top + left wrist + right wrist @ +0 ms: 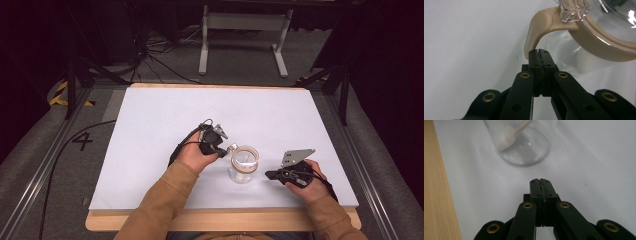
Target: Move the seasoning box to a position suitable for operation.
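Note:
A clear jar [243, 165] with a tan-rimmed lid stands on the white table near the front middle. A pale scoop [507, 135] lies inside it. The lid's tan clasp lever [537, 27] curves down just beyond my left gripper [539, 51], whose jaws are pressed together with nothing between them. In the high view the left gripper [229, 148] sits at the jar's left side, by the rim. My right gripper [268, 175] is to the right of the jar, pointing at its base, a short gap away. Its jaws [540, 181] are shut and empty.
The white table top [165, 115] has bare room behind and to the left of the jar. A wooden front edge [225, 220] runs along the near side. Beyond the table stand a white frame [245, 30] and cables on the floor.

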The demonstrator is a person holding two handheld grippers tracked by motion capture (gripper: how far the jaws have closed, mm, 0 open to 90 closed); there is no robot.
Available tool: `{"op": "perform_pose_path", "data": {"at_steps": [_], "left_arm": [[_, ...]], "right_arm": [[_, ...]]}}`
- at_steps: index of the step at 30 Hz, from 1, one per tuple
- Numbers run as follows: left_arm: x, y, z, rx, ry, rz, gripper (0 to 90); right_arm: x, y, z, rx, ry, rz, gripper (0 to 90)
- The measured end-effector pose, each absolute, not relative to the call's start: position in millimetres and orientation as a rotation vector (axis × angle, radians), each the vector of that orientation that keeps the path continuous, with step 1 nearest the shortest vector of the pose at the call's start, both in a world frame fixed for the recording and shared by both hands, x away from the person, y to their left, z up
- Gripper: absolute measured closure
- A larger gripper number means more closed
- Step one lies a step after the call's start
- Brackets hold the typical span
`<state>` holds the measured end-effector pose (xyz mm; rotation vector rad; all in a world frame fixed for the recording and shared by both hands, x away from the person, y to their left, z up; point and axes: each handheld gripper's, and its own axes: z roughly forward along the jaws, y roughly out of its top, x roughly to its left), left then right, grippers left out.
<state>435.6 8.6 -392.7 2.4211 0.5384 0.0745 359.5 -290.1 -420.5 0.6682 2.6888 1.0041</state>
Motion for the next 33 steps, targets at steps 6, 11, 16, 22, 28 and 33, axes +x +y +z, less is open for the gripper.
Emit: {"op": "perform_pose_path", "data": {"at_steps": [6,11,16,22,28,33], "left_arm": [[440.7,3.8,-392.4,2.417,0.546,0.112,89.7],[450.8,3.0,-392.2,2.385,0.554,0.148,89.8],[457.8,-1.0,-391.7,2.349,0.539,0.149,89.8],[462.0,-5.8,-391.5,2.402,0.535,0.134,89.8],[456.4,3.2,-380.0,2.477,0.553,0.052,89.8],[454.9,-3.3,-383.0,2.481,0.516,0.06,89.6]], "right_arm": [[353.3,-296.4,-420.6,0.69,2.675,1.0,90.0],[345.8,-304.2,-420.6,0.722,2.656,0.994,90.0],[339.2,-310.8,-420.8,0.747,2.638,0.988,90.0],[332.5,-317.3,-421.1,0.776,2.623,0.981,90.0],[333.1,-318.6,-421.2,0.777,2.621,0.989,90.0],[333.8,-314.6,-422.0,0.758,2.631,0.98,90.0]]}}
